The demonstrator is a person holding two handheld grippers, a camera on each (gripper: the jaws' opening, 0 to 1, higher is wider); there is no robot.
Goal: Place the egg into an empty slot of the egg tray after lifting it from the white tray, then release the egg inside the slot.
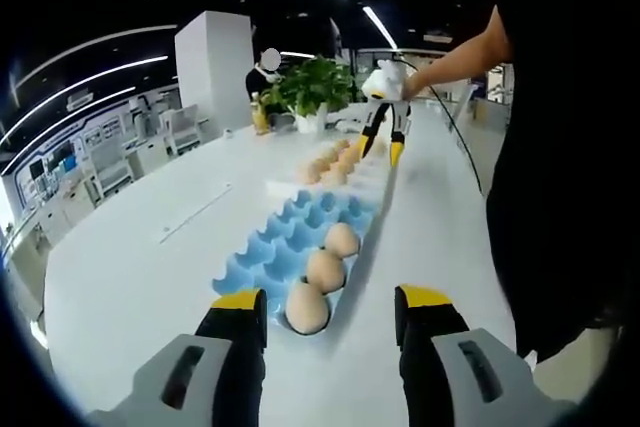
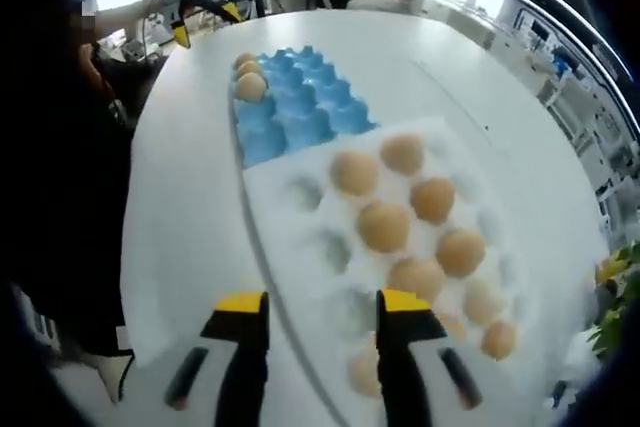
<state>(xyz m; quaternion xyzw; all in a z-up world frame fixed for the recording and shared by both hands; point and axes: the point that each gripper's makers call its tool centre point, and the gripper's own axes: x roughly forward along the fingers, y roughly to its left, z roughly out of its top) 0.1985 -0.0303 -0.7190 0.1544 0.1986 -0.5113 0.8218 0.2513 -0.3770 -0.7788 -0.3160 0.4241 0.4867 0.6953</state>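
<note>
Three tan oval eggs (image 1: 326, 269) stand long axis upright in the blue moulded egg tray (image 1: 290, 237). More tan eggs (image 2: 385, 225) sit in the white dimpled tray (image 2: 310, 247). Left hand-held gripper (image 1: 330, 309) and right hand-held gripper (image 2: 322, 312) both gape, holding nothing.

Bright ceiling strip lights, fisheye-warped edges, right gripper view blurred.

Colours of the trays, eggs and table.
Blue egg tray (image 2: 300, 107) abuts white tray (image 2: 300, 247); tan eggs (image 2: 385, 225) in both; white table (image 1: 130, 247); yellow-tipped black gripper jaws.
</note>
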